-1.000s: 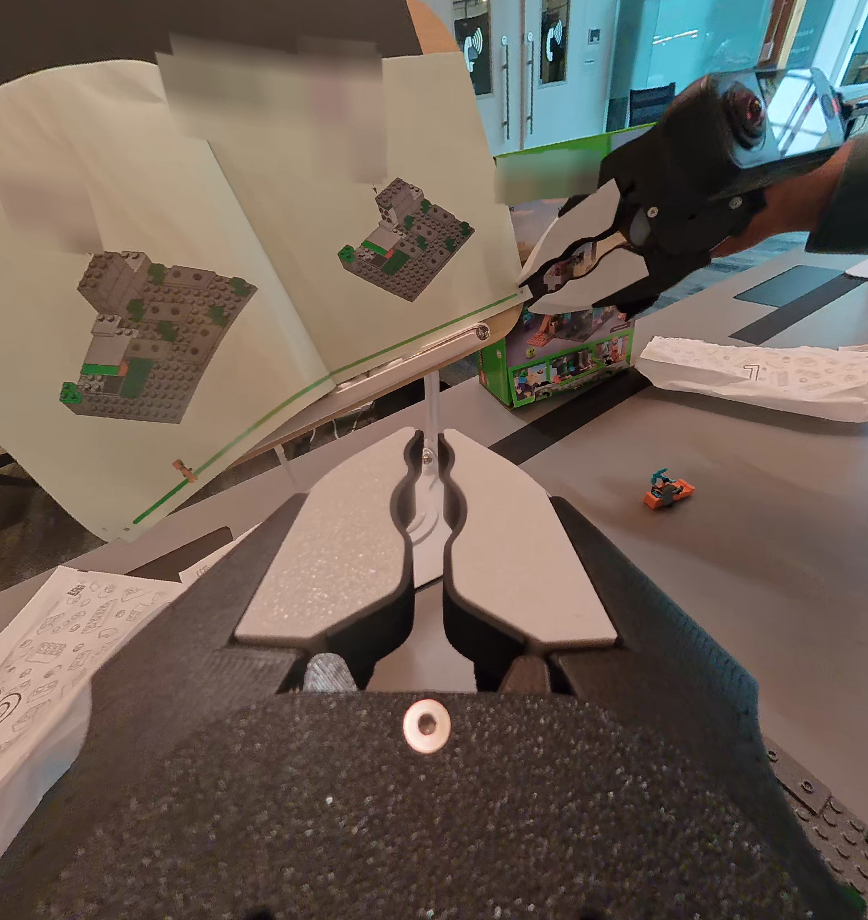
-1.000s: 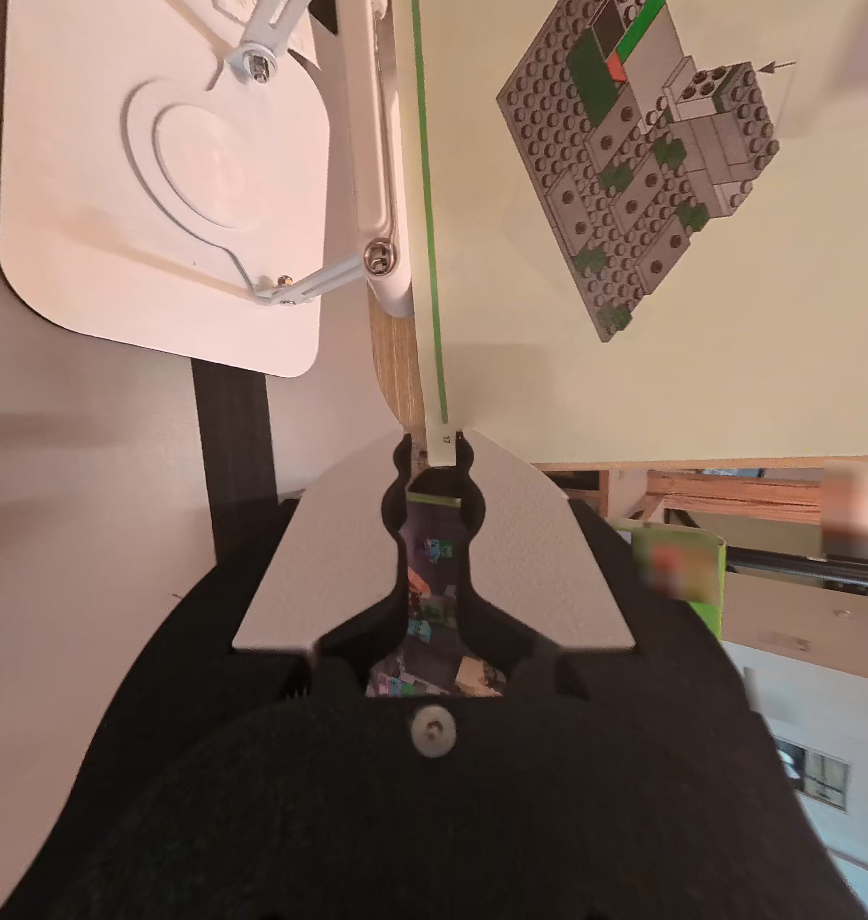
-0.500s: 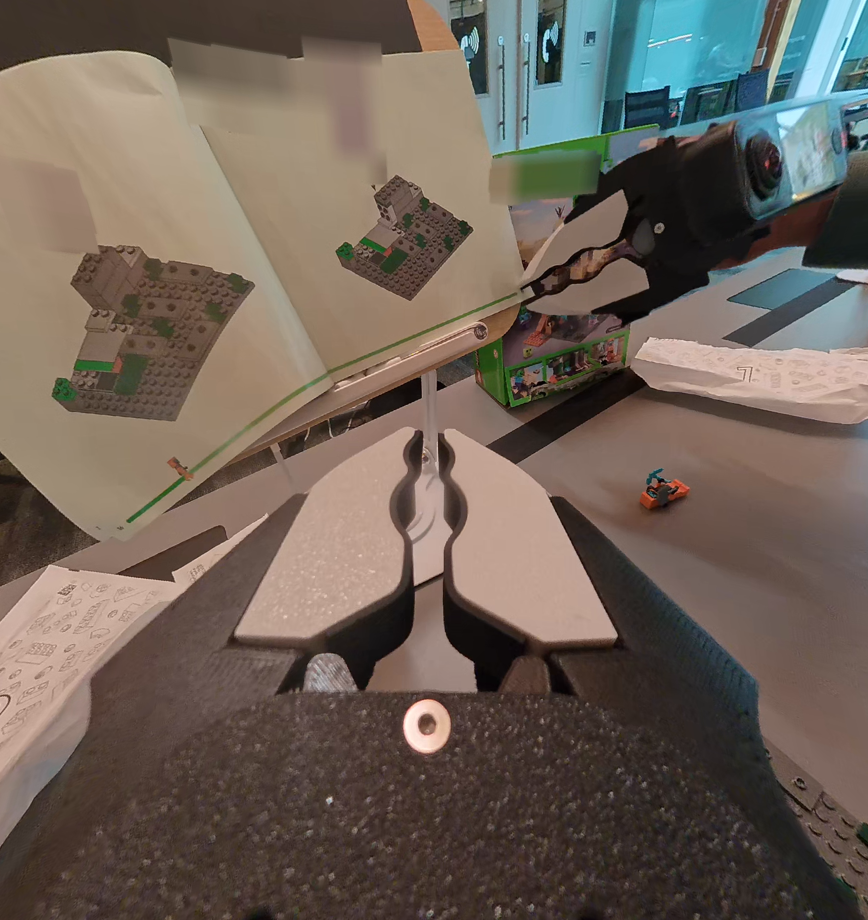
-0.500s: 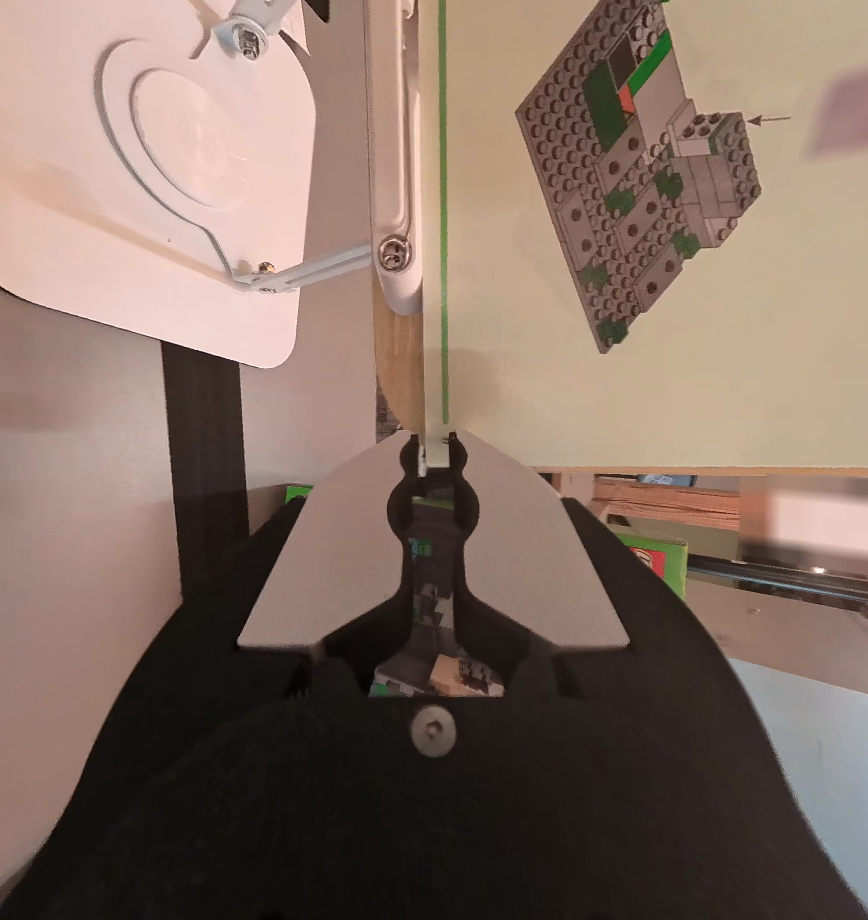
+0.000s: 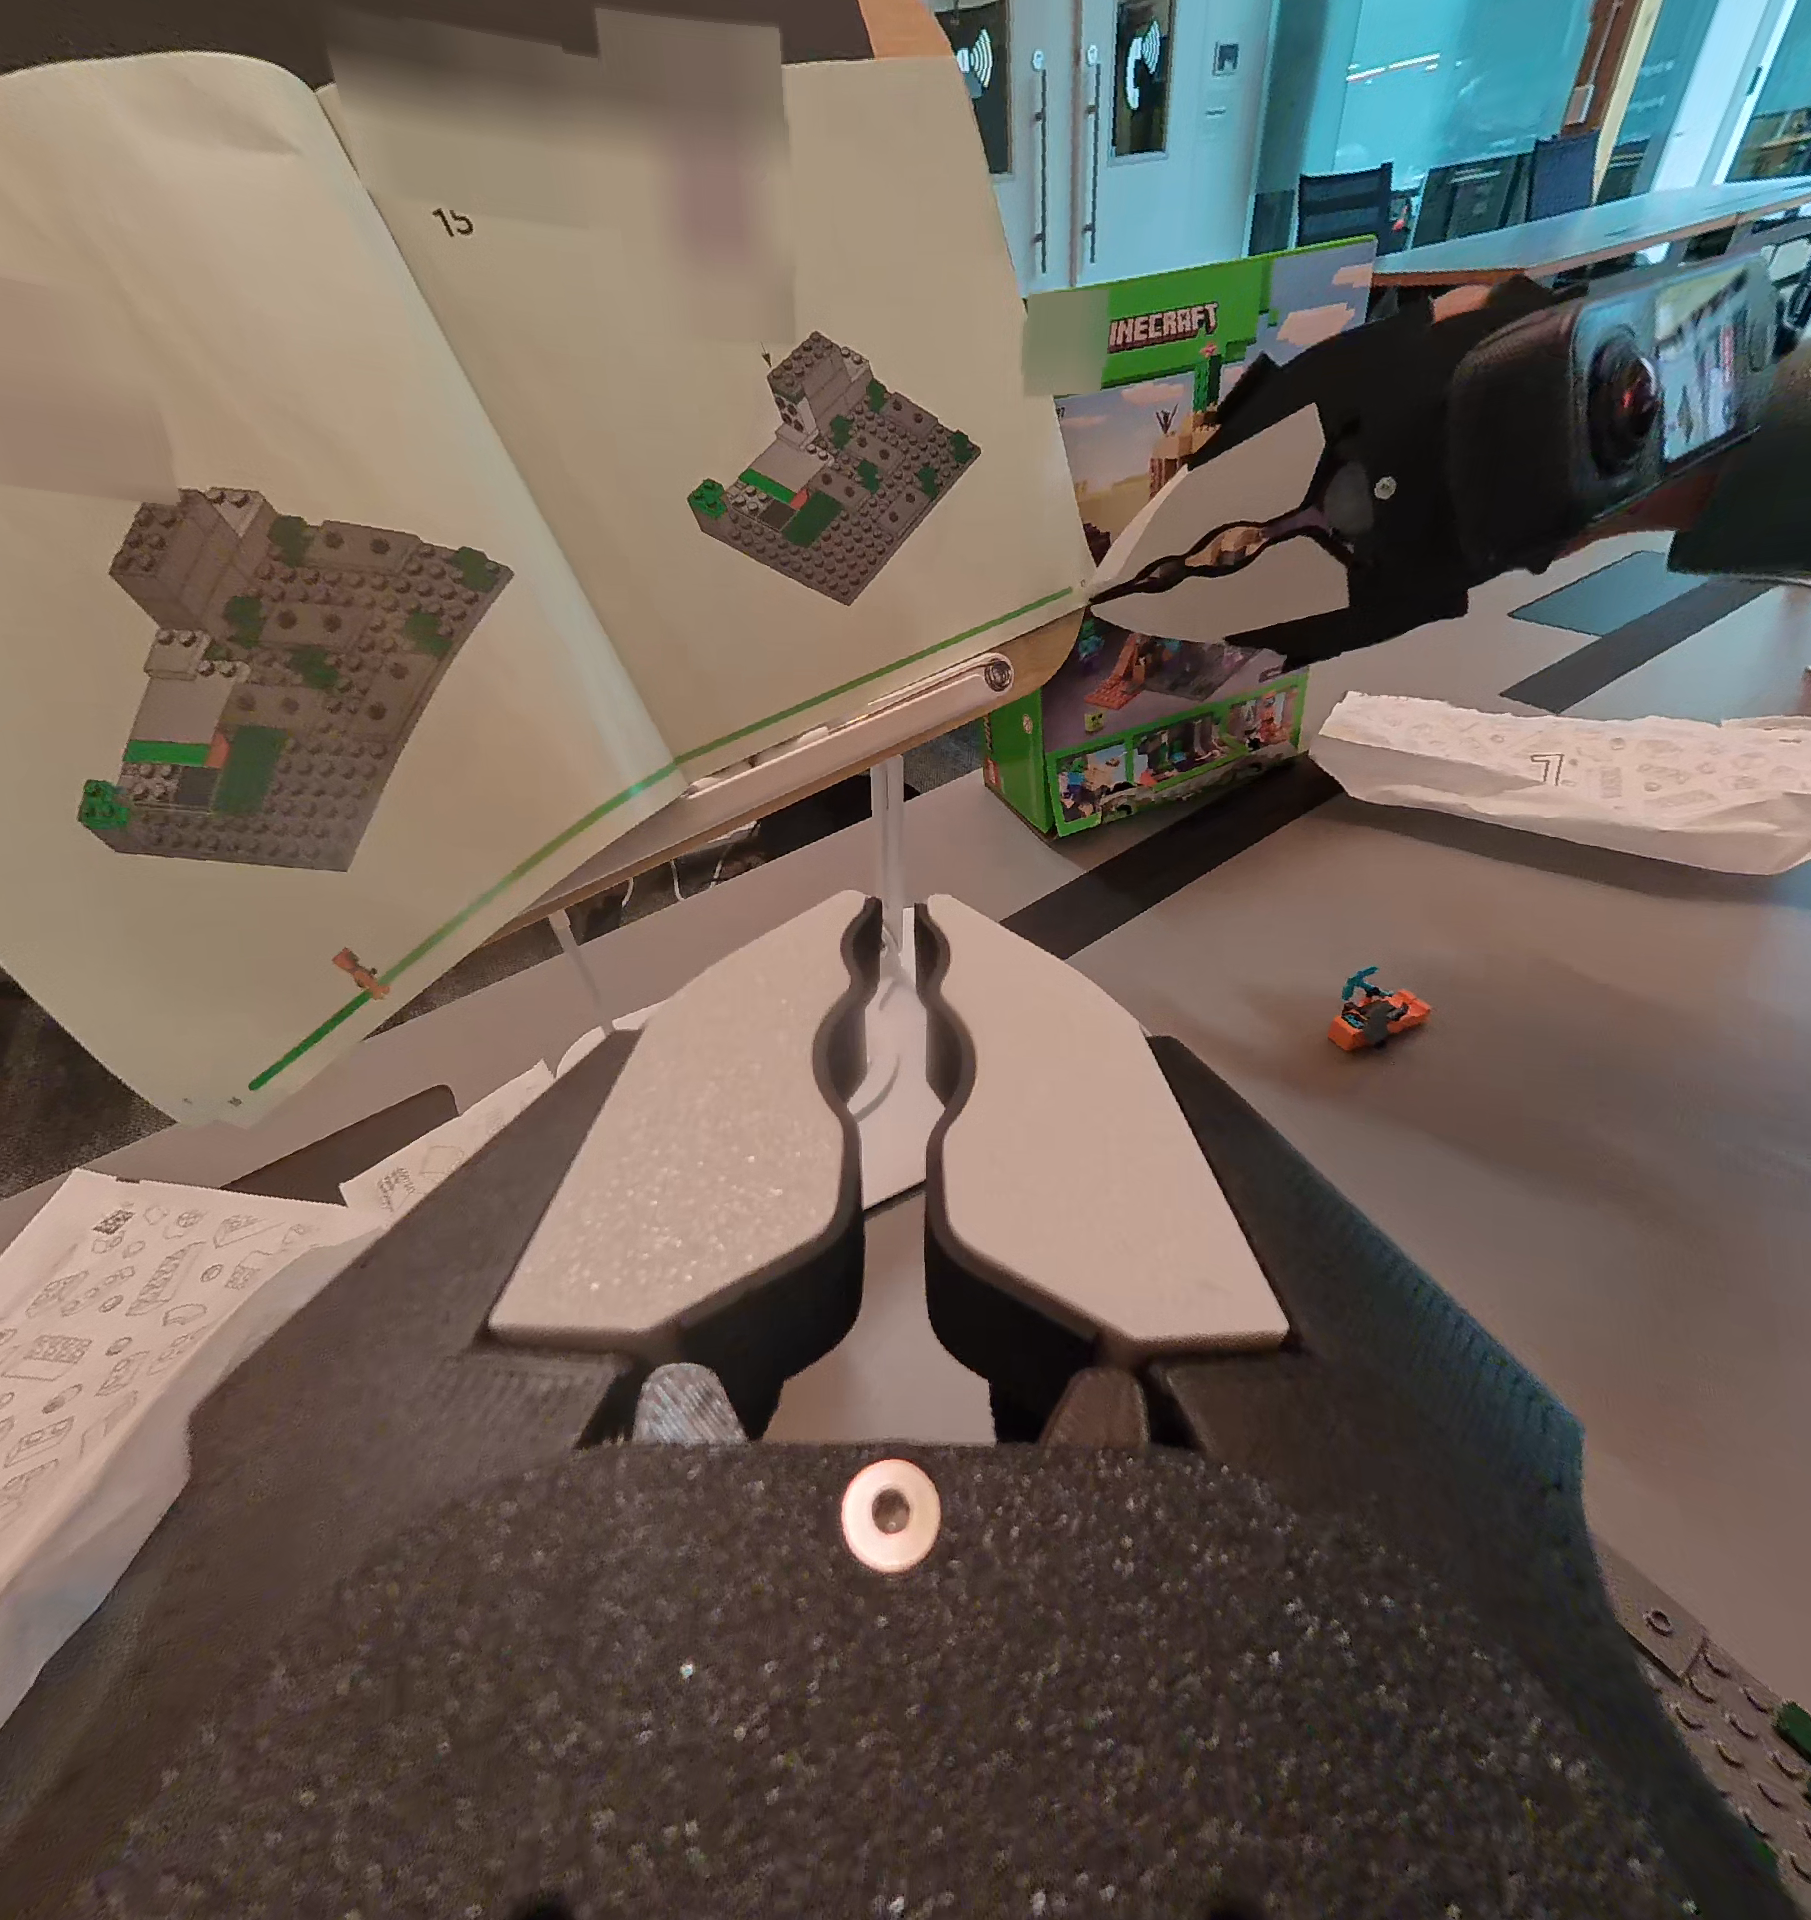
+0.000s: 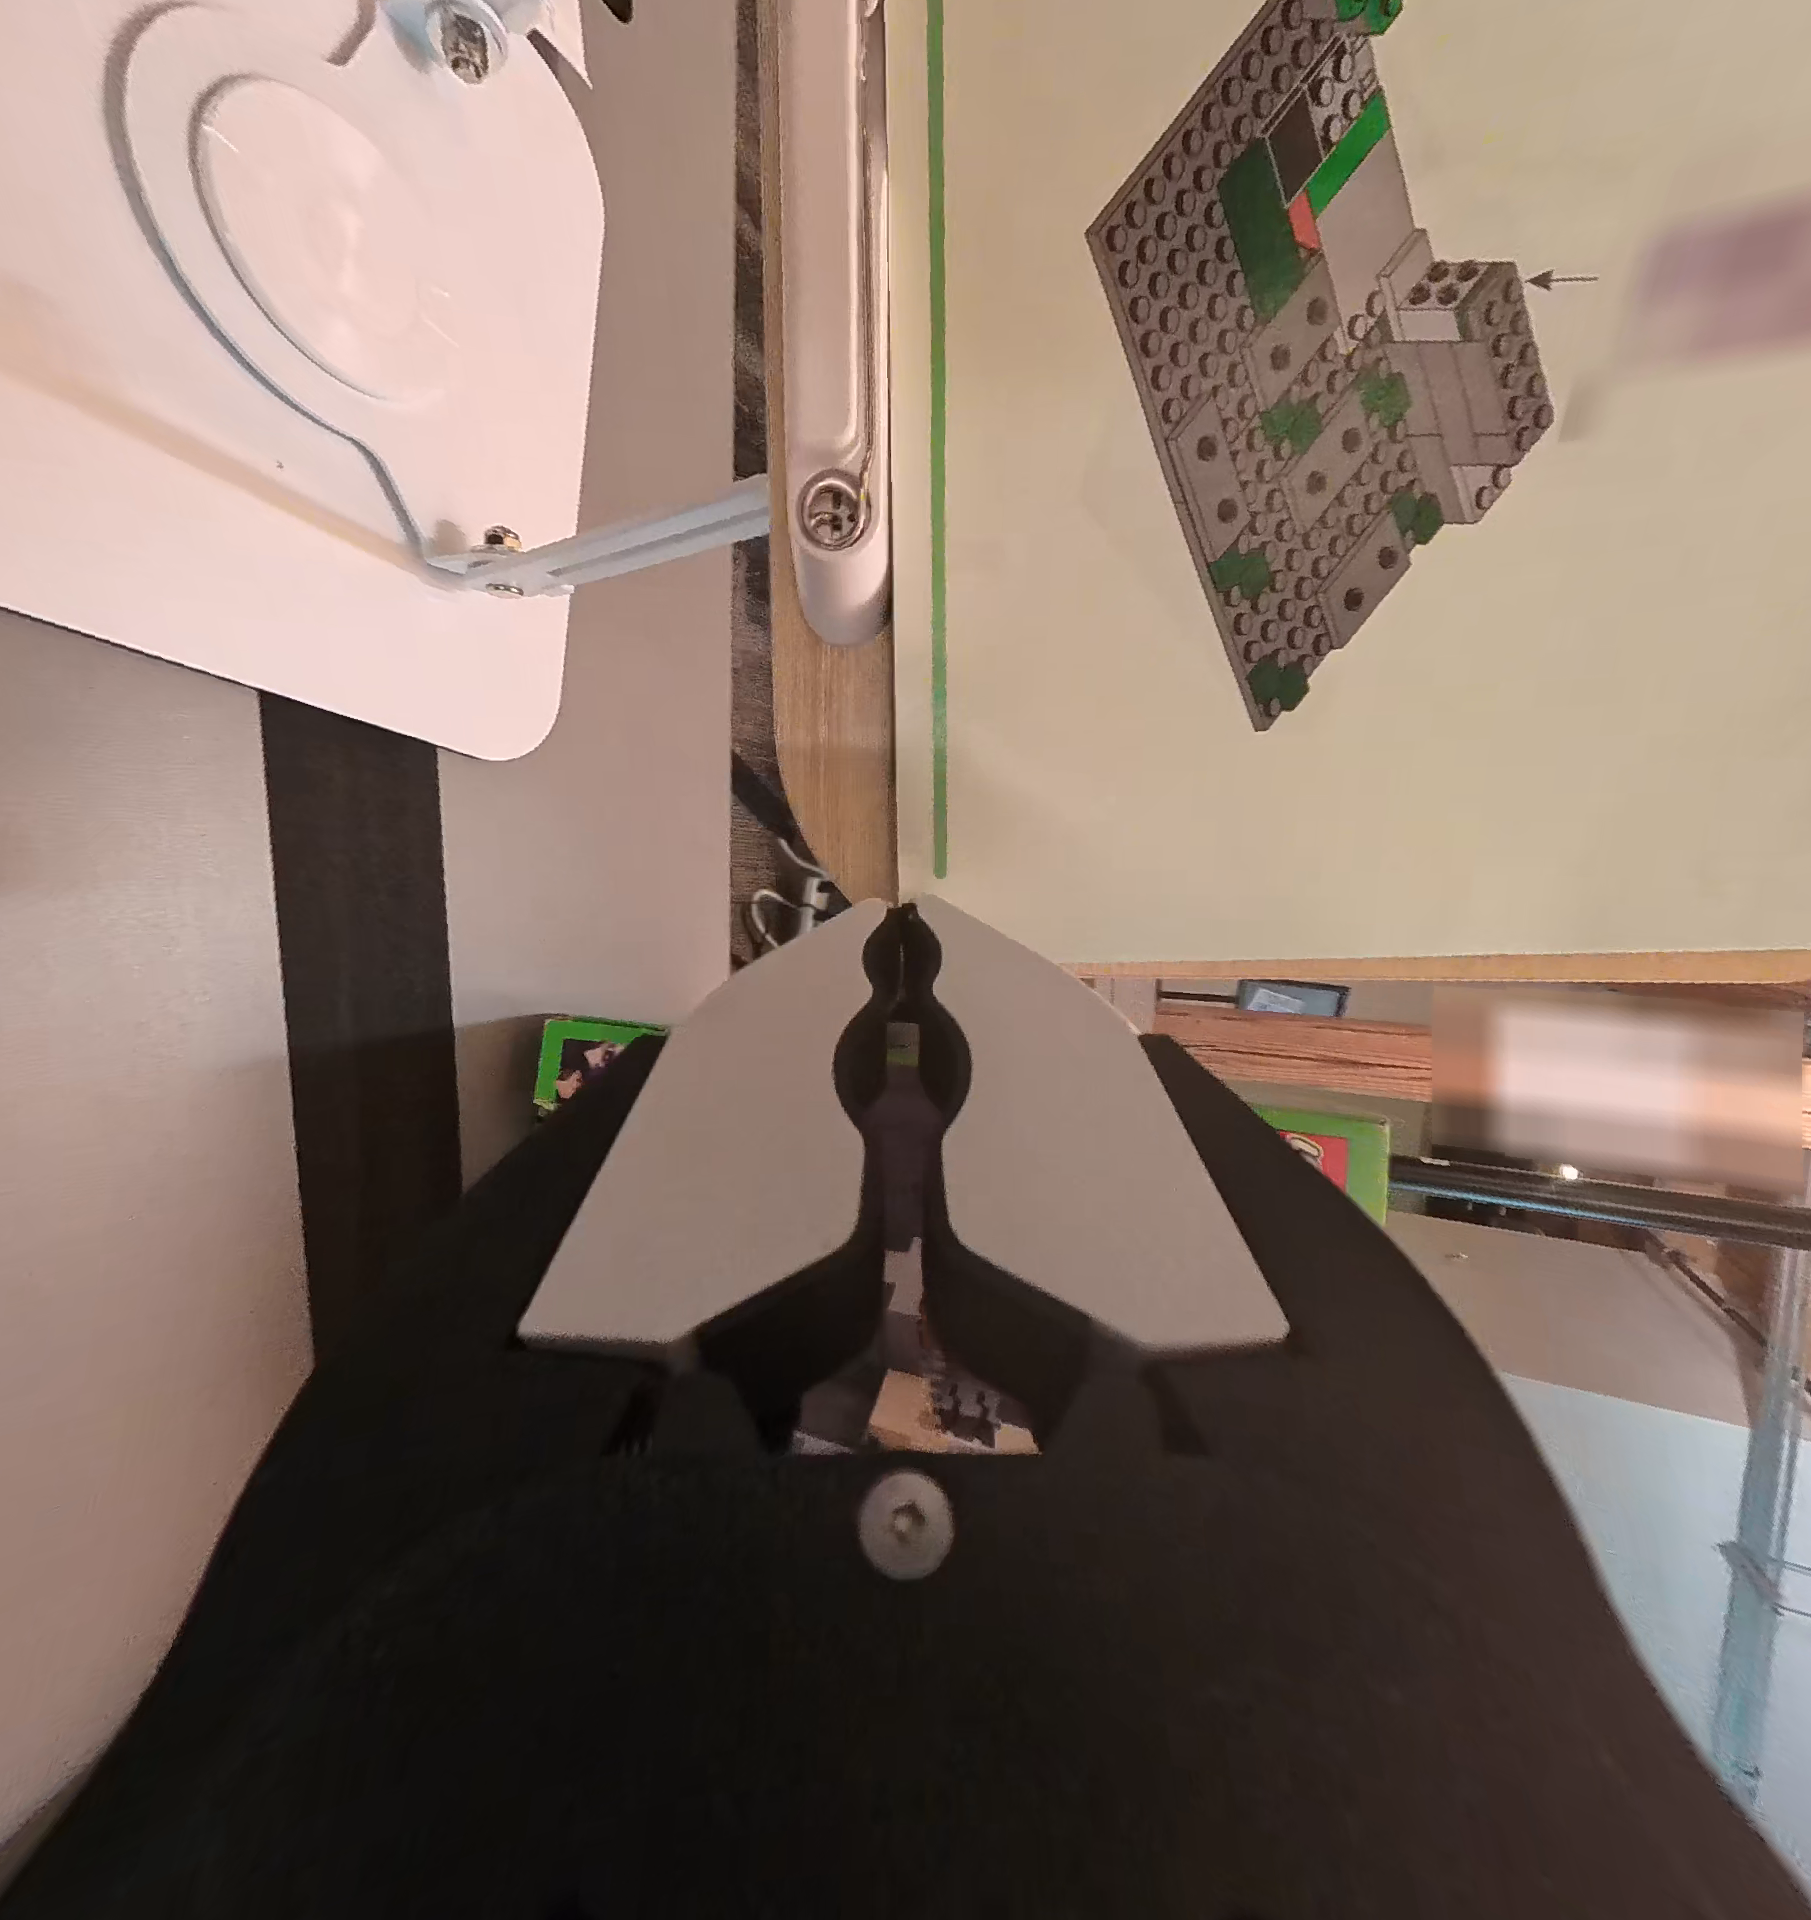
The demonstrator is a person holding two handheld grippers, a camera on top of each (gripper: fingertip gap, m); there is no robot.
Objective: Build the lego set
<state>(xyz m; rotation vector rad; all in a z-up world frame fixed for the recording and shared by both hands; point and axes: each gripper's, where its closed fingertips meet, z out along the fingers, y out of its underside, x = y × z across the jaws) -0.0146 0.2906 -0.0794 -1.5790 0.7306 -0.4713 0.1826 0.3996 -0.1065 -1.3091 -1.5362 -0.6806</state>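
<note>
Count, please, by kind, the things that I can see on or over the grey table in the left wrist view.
Grippers: 2, left gripper and right gripper
Instruction booklet on a stand: 1
Green set box: 1
Printed paper bags: 2, and
Small orange piece: 1
Grey baseplate: 1
Total: 8

A printed step number heads the right-hand page of the open instruction booklet point(image 5: 589, 436), and a brand title runs across the green set box point(image 5: 1171, 748) behind it. White paper bags point(image 5: 1587, 779) carry a large numeral and brick pictograms; the glass doors point(image 5: 1150, 62) bear round symbol signs. The wording is not reproduced here.
</note>
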